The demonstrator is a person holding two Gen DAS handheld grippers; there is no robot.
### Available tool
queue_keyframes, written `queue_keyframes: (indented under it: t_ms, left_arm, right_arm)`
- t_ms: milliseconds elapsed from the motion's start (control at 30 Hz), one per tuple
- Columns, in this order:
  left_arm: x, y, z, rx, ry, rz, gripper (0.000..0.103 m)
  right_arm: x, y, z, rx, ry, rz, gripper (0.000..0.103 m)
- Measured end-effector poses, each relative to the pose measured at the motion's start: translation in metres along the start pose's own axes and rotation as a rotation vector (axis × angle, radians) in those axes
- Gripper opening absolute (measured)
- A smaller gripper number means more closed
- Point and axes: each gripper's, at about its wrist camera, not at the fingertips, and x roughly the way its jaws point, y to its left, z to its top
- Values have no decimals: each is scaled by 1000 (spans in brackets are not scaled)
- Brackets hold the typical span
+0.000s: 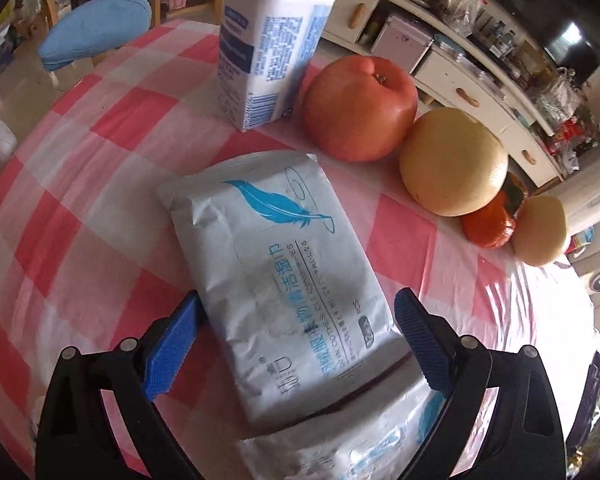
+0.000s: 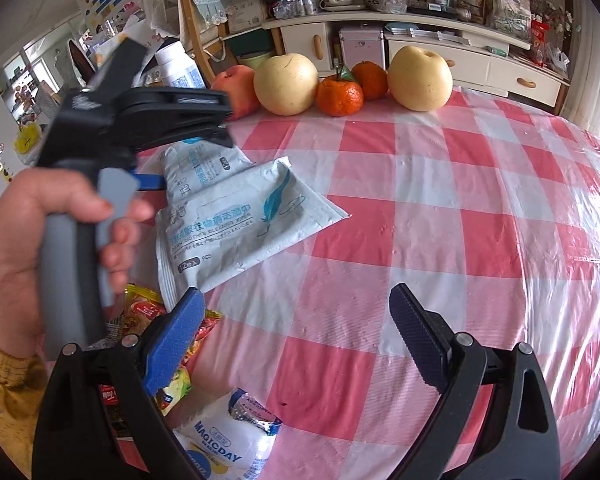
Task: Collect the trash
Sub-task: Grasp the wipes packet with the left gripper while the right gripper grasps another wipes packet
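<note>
My left gripper [image 1: 296, 344] is spread wide, its jaws on either side of the upper wipes pack [image 1: 276, 276] without touching it; a second pack [image 1: 340, 452] lies under that one at 6 o'clock. My right gripper [image 2: 296, 344] hangs released over bare tablecloth [image 2: 440, 208]. Wrappers [image 2: 228, 432] sit at its 7 o'clock, fruit [image 2: 340, 94] at 12, a carton [image 1: 268, 52] beyond the left at 12.

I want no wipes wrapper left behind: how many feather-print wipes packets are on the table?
2. One wipes packet lies between the open left gripper fingers; the second packet lies partly under it, nearer the table edge. More could be hidden.
</note>
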Motion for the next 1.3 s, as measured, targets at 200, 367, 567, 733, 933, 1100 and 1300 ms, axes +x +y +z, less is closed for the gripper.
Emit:
queue_keyframes:
  t_ms: [200,367,567,733,933,1100,1300]
  left_arm:
    - [14,-21,5,87,-18,101,95]
    - [15,-28,3,207,-52,126,89]
    - [5,-24,-1,287,-51,67,82]
    - [-7,-15,-18,391,-26,7,81]
    - [-25,-17,-54,458,-11,-87,81]
    - [-36,-15,-78,437,-5,-164,81]
    - [-49,3,-105,372,-4,-259,81]
  right_arm:
    - [3,2,1,-5,9,13,94]
    - [7,4,0,-5,22,26,94]
    - [13,7,0,-17,35,14,94]
    - [16,2,0,-8,40,-2,94]
    - [15,-27,-4,162,58,72,94]
    - [5,-46,-14,315,40,134,83]
    - [3,-43,-16,315,21,137,82]
